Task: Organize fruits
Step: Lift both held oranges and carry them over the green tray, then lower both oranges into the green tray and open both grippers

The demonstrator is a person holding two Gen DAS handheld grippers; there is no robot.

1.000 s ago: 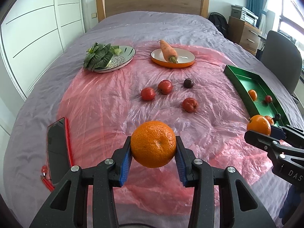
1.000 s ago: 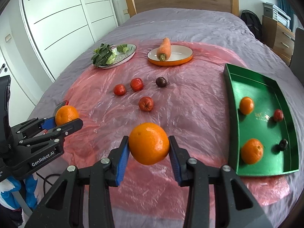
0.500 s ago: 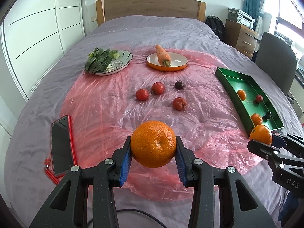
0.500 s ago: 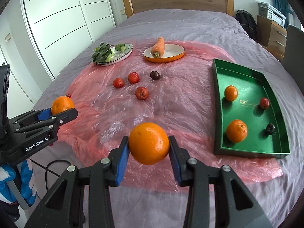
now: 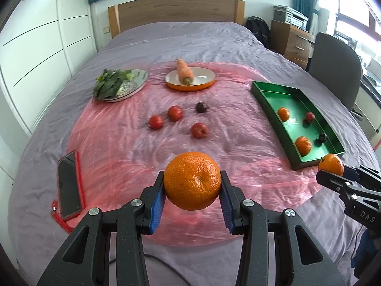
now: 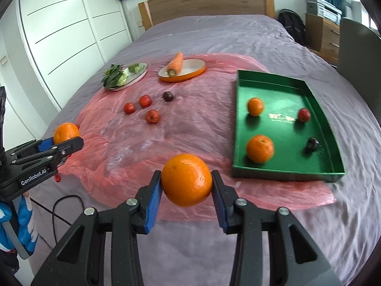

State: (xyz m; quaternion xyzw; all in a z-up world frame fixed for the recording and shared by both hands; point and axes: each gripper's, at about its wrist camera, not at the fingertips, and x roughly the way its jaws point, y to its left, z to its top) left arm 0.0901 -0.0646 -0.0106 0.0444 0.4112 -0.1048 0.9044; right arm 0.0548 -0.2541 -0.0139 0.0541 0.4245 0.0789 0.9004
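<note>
blue-padded left gripper [image 5: 192, 191] and right gripper [image 6: 187, 189] each pinch an orange; tray [image 6: 240, 128] fruit blurred.

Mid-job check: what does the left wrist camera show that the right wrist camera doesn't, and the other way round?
Left wrist only: a phone lying on the pink plastic sheet's left edge.

Right wrist only: a blue and white striped sleeve under the left gripper.

Both: each gripper clamped on its own orange, left, right gripper on the other orange; the green tray holding four fruits; three red fruits and a dark one loose; the carrot on its plate.
</note>
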